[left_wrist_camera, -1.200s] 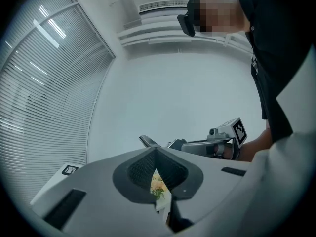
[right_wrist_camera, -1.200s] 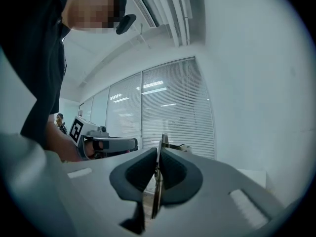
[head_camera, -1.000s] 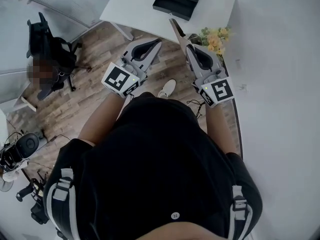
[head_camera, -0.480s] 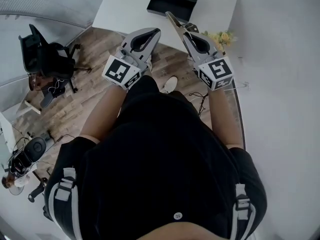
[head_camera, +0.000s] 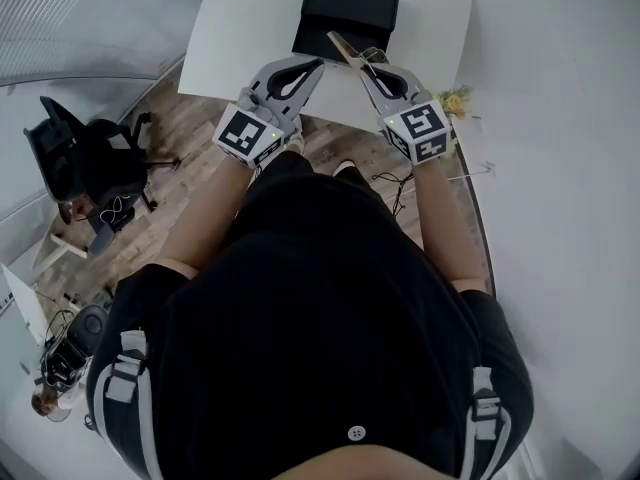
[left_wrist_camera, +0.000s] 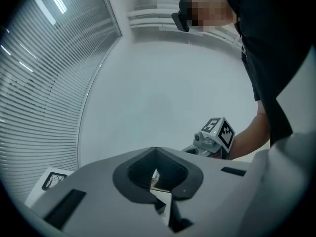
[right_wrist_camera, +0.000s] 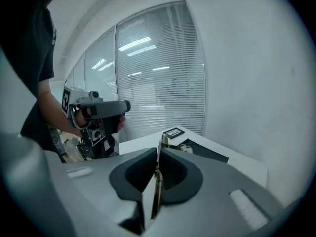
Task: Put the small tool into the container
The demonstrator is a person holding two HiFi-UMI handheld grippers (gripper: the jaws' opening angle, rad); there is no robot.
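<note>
The left gripper [left_wrist_camera: 155, 150] had its jaws pressed together, with nothing between them. The right gripper [right_wrist_camera: 158, 151] pinched the small tool [right_wrist_camera: 162, 141], a thin strip jutting beyond the jaw tips toward the container [head_camera: 345, 13] ahead. It looked light, stiff and slick, and probably needed a firm flat-sided pinch.

Two grippers: left gripper [head_camera: 316, 64], right gripper [head_camera: 367, 67]. One small tool [head_camera: 343, 46], one black container [head_camera: 346, 12], one counter [head_camera: 250, 30], one office chair [head_camera: 85, 163].

Cool, even indoor light falls with faint shadows. Ceiling strip lights [right_wrist_camera: 136, 44] glare through the blinds [right_wrist_camera: 168, 83]. Fisheye bending curves all edges; corners darken.
</note>
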